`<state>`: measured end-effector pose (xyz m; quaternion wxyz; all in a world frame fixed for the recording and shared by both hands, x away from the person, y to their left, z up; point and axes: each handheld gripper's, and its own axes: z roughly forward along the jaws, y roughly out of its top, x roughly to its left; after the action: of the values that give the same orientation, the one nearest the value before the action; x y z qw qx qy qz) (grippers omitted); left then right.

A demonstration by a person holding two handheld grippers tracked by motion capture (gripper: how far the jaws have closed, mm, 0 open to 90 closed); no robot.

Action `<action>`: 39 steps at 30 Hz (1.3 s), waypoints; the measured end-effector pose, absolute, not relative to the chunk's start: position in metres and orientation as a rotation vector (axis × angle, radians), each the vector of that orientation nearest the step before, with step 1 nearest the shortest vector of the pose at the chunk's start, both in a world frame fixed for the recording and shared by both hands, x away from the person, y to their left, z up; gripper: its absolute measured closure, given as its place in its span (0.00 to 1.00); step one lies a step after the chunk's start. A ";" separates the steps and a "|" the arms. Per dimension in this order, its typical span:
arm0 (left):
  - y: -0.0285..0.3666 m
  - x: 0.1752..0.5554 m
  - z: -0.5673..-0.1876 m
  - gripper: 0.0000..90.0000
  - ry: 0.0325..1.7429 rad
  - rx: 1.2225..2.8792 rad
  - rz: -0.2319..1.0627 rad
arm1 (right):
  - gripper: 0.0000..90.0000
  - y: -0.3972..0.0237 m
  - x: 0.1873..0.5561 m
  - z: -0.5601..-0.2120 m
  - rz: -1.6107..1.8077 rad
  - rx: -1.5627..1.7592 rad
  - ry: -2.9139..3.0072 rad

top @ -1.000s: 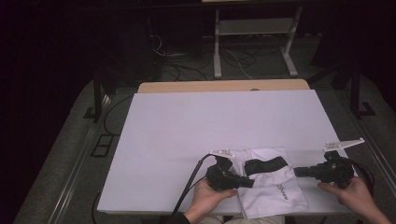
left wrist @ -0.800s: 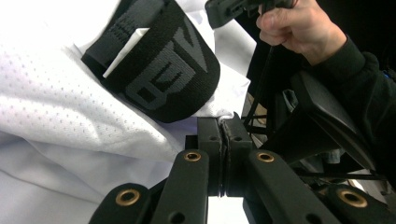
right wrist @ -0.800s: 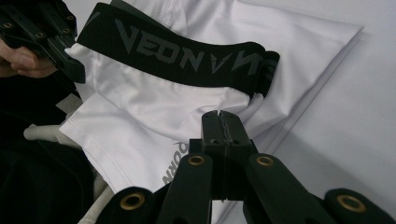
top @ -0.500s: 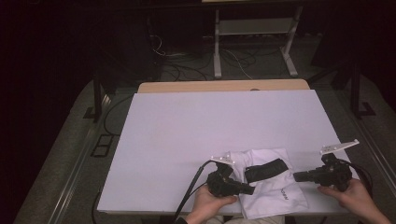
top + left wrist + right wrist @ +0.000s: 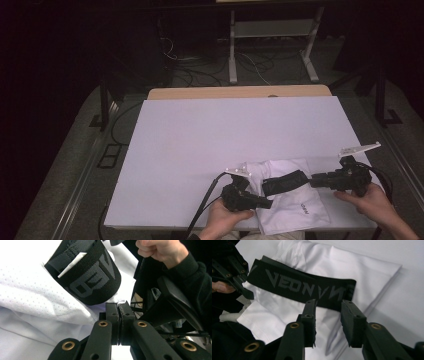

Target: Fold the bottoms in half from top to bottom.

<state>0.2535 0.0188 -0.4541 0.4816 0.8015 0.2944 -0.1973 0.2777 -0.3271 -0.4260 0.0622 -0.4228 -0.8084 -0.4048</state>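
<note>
A white mesh garment with a black elastic waistband lies at the table's front right. My left gripper comes in from the garment's left side, and its jaws are shut on a pinch of the white fabric just below the waistband. In its own view the left gripper has no gap between the jaws. My right gripper sits at the band's right end. It is open, jaws hovering over the lettered waistband and the white cloth.
The white table top stretches far and left of the garment; a wooden strip borders its far edge. The garment overhangs the front edge. Cables trail from both grippers. In the right gripper view the left gripper is at the band's far end.
My left gripper has drawn back a little toward the front edge with the fabric. The right gripper has edged slightly closer to the waistband's end.
</note>
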 end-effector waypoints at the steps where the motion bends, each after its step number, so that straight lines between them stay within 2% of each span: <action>1: 0.019 0.253 -0.454 0.97 0.711 1.963 -0.471 | 0.68 -0.325 0.279 -0.426 -1.223 -1.276 -2.449; 10: 0.015 0.248 -0.451 0.97 0.670 2.025 -0.399 | 0.50 -0.311 0.294 -0.424 -1.212 -1.244 -2.469; 14: 0.015 0.248 -0.451 0.97 0.669 2.027 -0.397 | 0.48 -0.307 0.300 -0.427 -1.195 -1.256 -2.458; 19: 0.015 0.247 -0.451 0.97 0.665 2.029 -0.394 | 0.49 -0.305 0.309 -0.431 -1.169 -1.278 -2.456; 24: 0.015 0.248 -0.452 0.97 0.670 2.021 -0.405 | 0.54 -0.305 0.316 -0.436 -1.153 -1.293 -2.451; 28: 0.015 0.249 -0.453 0.97 0.674 2.010 -0.415 | 0.62 -0.303 0.320 -0.440 -1.131 -1.287 -2.453; 39: 0.015 0.252 -0.454 0.97 0.687 1.989 -0.434 | 0.69 -0.297 0.327 -0.447 -1.116 -1.282 -2.502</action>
<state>0.2523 0.0153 -0.4540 0.4764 0.8139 0.2813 -0.1775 0.3268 -0.2970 -0.4468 0.0582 -0.4232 -0.8257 -0.3684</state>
